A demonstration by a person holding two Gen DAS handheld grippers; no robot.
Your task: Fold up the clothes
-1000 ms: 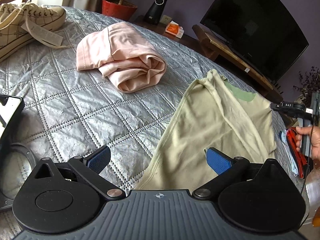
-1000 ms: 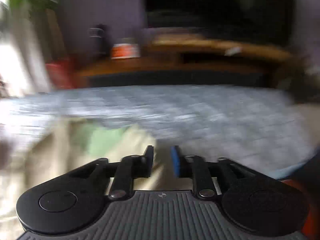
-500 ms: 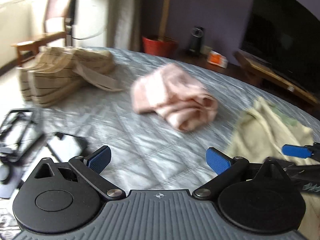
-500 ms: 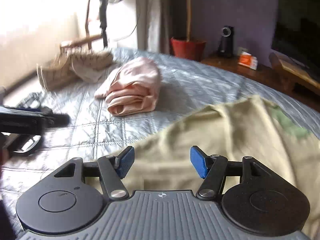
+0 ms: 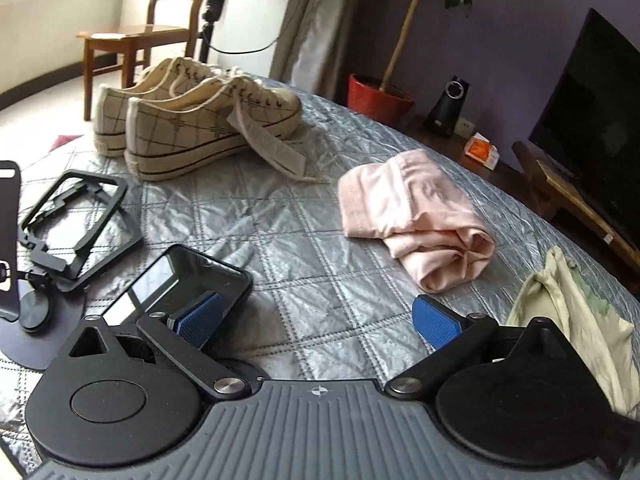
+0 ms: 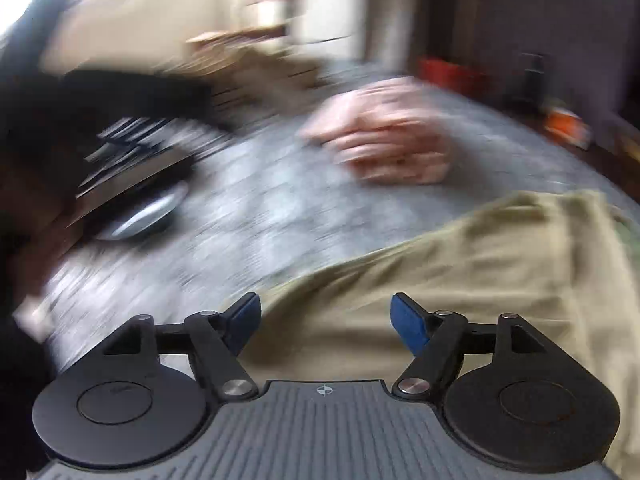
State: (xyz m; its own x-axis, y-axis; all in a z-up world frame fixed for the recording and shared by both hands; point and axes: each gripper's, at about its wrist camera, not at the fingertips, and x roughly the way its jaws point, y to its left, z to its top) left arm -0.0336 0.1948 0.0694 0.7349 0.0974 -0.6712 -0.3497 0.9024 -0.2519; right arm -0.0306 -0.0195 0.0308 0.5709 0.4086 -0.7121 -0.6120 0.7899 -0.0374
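A pale yellow-green garment (image 5: 580, 320) lies crumpled at the right of the left wrist view and fills the lower right of the blurred right wrist view (image 6: 460, 280). A folded pink garment (image 5: 416, 216) rests on the grey quilted bed (image 5: 304, 248); in the right wrist view it is a pink smear (image 6: 384, 136). My left gripper (image 5: 316, 320) is open over bare quilt, with nothing between its blue pads. My right gripper (image 6: 326, 322) is open above the near edge of the yellow-green garment, holding nothing.
A pair of cream checked sneakers (image 5: 192, 128) sits at the far left of the bed. A phone (image 5: 180, 284) and a black phone stand (image 5: 72, 220) lie close to my left gripper. A TV (image 5: 592, 120), a red plant pot (image 5: 378, 98) and a wooden chair (image 5: 132, 40) stand beyond the bed.
Both grippers swung to the left; the yellow-green garment slid toward the right edge of the left view. My right gripper went from nearly shut to open. The right view is motion-blurred.
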